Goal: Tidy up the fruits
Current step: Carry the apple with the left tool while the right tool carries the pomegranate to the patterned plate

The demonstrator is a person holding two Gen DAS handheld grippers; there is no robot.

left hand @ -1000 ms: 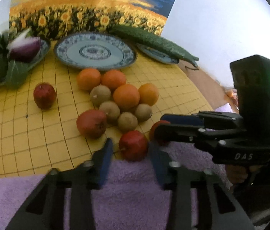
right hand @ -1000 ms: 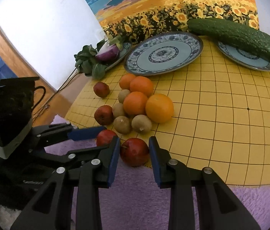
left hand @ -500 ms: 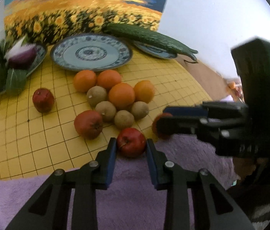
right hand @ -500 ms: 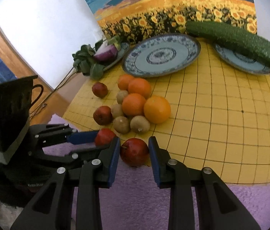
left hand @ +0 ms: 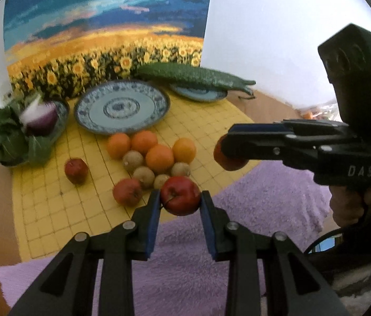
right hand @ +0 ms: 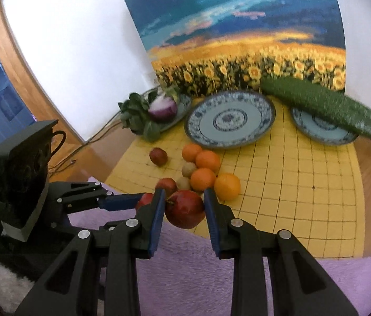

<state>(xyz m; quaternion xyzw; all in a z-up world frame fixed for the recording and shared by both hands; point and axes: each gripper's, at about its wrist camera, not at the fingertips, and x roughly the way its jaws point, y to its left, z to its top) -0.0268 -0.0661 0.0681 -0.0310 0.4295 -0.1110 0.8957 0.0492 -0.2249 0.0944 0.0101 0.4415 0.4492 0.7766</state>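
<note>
Both claws now lifted off the yellow mat (left hand: 53, 210) — left claw (left hand: 180, 202) and right claw (right hand: 184, 206) each clamped on a red apple (left hand: 180, 195) — apple (right hand: 184, 208); carrying toward the empty plate (left hand: 122, 110) likely follows.

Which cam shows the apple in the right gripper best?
Right wrist view: the apple sits centred and unobstructed between the right gripper pads. In the left wrist view the right gripper's finger covers most of it; only an orange-red edge shows.

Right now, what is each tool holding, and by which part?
The left tool clamps a red apple by its sides. The right tool clamps another red apple, also by its sides.
</note>
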